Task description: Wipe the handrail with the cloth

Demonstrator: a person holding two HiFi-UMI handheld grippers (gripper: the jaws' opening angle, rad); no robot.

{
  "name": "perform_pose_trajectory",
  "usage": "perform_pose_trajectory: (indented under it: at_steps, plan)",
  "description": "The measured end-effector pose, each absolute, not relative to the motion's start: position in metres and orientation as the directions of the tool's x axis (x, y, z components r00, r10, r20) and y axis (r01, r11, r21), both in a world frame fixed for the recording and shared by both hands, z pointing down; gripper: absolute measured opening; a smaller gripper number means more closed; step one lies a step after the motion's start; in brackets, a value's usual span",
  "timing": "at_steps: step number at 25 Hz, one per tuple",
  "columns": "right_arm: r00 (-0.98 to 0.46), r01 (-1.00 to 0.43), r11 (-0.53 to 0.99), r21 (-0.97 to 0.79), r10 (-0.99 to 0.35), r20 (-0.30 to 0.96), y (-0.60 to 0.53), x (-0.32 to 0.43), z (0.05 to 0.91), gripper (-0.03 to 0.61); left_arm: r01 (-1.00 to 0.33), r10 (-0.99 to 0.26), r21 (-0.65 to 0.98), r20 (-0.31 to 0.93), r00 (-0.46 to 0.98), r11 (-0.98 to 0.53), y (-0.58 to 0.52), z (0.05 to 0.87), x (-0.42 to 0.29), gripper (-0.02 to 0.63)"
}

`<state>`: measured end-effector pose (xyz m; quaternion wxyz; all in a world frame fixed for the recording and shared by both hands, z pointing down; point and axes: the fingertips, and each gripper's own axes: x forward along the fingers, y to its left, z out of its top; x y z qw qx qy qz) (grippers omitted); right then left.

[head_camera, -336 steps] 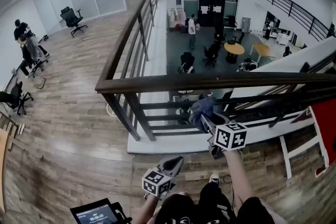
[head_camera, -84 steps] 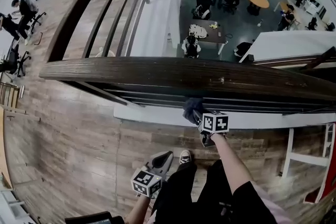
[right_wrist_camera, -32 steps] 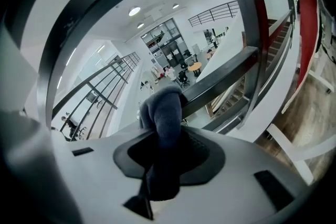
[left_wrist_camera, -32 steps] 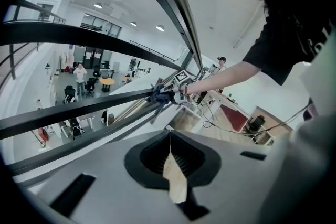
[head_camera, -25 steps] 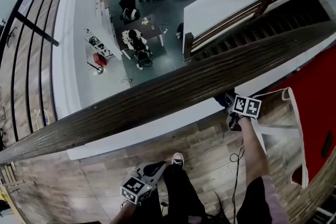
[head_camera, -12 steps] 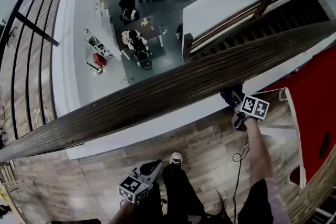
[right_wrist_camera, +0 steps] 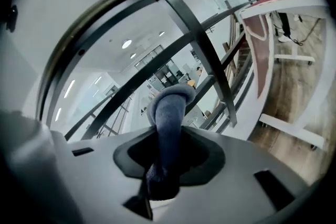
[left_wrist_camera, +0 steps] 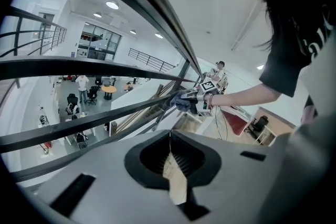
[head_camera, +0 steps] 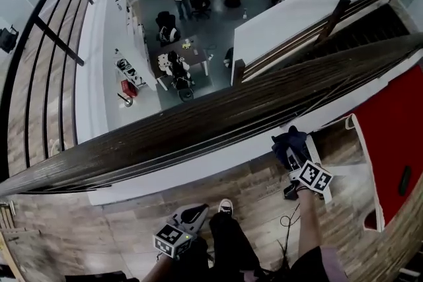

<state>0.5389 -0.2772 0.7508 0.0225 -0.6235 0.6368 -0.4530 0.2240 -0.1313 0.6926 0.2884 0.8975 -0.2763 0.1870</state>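
Note:
The dark wooden handrail (head_camera: 218,117) runs diagonally from lower left to upper right in the head view. My right gripper (head_camera: 291,152) is shut on a dark blue cloth (head_camera: 289,139), which hangs just below the rail's near edge, apart from the wood. In the right gripper view the cloth (right_wrist_camera: 170,113) stands up as a folded wad between the jaws of the right gripper (right_wrist_camera: 167,157). My left gripper (head_camera: 197,212) is held low by my legs, shut and empty. The left gripper view shows its closed jaws (left_wrist_camera: 170,162) and, further off, the cloth (left_wrist_camera: 179,102) beside the rail (left_wrist_camera: 152,5).
Beyond the rail is a drop to a lower floor with people, tables and chairs (head_camera: 192,56). A red panel (head_camera: 390,142) in a white frame stands at the right. My shoe (head_camera: 225,207) and a cable (head_camera: 289,216) lie on the wooden floor. Another railing (head_camera: 59,43) runs at the left.
The right gripper with the cloth has come away from the rail's near edge and drawn back toward me. The left gripper has barely moved.

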Motion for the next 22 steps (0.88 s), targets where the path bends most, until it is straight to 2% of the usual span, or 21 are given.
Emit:
perform_pose_trajectory:
  at_steps: [3,14,22]
  plan:
    - [-0.209,-0.751,-0.208,-0.626,-0.825,0.525,-0.231,0.504,0.728,0.104,-0.616,-0.425,0.383,0.476,0.77,-0.689,-0.113,0.67,0.195,0.005]
    - [-0.247,-0.756,-0.139,-0.64,-0.845,0.475,-0.073,0.347,0.637,0.104,-0.632,-0.494,0.339,0.412,0.765,-0.696,-0.026,0.606,0.066,0.005]
    - [-0.26,-0.719,-0.086,-0.69,-0.887,0.382,0.022,0.237,0.575,0.104,-0.657,-0.537,0.352,0.384,0.751,-0.667,0.05,0.586,-0.033,0.005]
